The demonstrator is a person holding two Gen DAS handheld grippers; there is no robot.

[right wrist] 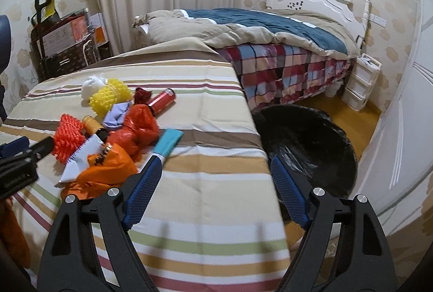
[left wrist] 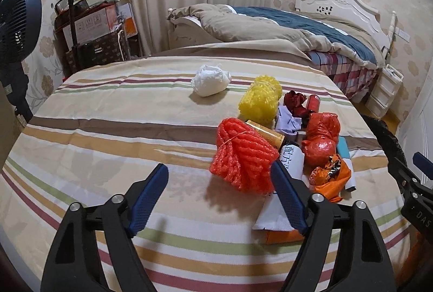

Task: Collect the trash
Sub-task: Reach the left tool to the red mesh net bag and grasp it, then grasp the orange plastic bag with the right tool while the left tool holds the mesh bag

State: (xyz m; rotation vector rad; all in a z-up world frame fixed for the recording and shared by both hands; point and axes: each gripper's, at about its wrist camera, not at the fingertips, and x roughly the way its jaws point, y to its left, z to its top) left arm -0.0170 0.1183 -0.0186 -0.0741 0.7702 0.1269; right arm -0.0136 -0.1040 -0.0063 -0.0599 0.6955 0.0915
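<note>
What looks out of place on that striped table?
A pile of rubbish clutters the striped cloth: an orange foam net, a yellow foam net, a white crumpled bag and a red can lying on its side. Nothing looks spilled.

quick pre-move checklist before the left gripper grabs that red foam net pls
1. Left gripper open: ok, fingers spread with nothing between them.
2. Right gripper free: ok, open and holding nothing.
3. Red foam net reachable: ok, it lies at the near edge of the pile, just ahead of the left gripper's right finger.
4. Net free of neighbours: not ok, the gold can and white packet lie against it.
5. Black bin bag ready: ok, it stands open beside the striped table.
6. Room left in the bag: cannot tell.
</note>
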